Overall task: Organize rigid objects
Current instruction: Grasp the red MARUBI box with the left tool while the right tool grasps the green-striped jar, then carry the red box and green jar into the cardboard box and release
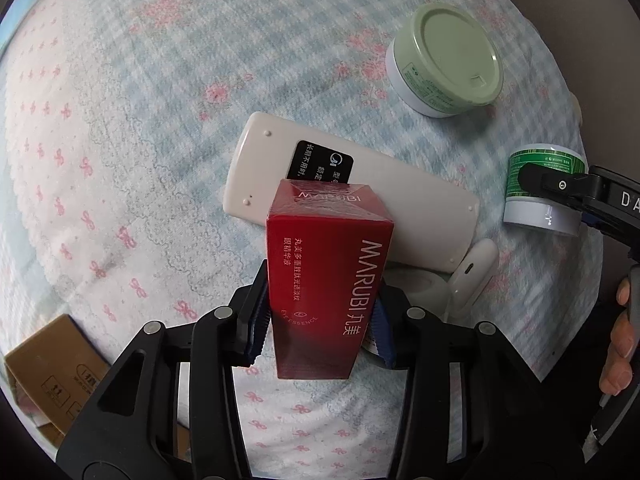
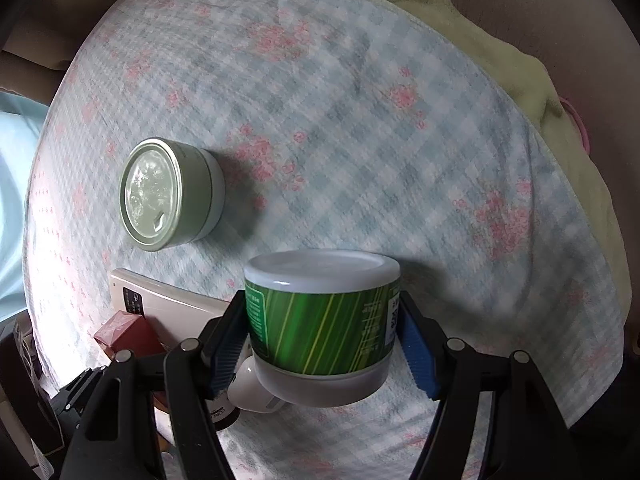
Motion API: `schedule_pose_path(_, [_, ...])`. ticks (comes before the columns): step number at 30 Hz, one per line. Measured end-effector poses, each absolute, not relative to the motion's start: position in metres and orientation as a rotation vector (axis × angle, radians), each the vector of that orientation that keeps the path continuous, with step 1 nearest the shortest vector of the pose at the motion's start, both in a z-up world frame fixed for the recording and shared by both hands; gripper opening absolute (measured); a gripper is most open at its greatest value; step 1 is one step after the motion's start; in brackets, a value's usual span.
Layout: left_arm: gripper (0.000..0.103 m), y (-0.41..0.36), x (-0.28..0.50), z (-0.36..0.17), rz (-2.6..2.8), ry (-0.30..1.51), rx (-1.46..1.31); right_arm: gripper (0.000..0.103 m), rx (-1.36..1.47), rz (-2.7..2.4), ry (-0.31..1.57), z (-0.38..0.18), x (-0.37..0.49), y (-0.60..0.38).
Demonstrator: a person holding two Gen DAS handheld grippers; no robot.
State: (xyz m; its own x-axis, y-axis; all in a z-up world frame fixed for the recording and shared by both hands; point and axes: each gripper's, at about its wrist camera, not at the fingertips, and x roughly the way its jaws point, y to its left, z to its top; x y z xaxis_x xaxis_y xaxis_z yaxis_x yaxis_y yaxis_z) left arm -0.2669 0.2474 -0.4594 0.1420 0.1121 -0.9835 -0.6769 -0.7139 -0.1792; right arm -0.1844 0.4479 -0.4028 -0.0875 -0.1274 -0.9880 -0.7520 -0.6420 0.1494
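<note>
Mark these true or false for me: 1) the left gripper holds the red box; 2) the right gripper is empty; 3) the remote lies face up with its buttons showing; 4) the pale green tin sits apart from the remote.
1) The left gripper holds the red box: true.
2) The right gripper is empty: false. It is shut on the green striped jar.
3) The remote lies face up: false. No buttons show; a black label faces up.
4) The pale green tin sits apart from the remote: true, with bare cloth between them.
</note>
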Motion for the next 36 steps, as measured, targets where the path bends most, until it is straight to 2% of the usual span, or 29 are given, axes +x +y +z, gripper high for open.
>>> schedule_pose_path(17, [0.037, 0.199, -0.267, -0.408, 1.765, 0.386, -1.732, 0.066, -1.657, 1.869, 0.946, -0.362, -0.174, 0.446])
schedule_pose_path(19, [0.037, 0.219, -0.283, -0.384, 1.785, 0.355, -1.724, 0.066, -1.65, 1.891, 0.934, -0.351, -0.174, 0.442])
schedule_pose_path(24, [0.037, 0.204, -0.284, -0.338, 1.849, 0.261, -1.682, 0.066, -1.637, 1.962, 0.885, -0.315, -0.177, 0.422])
schedule_pose_path(36, [0.037, 0.059, -0.267, -0.225, 2.086, 0.027, -1.567, 0.066, -1.671, 2.221, 0.675, -0.238, -0.193, 0.319])
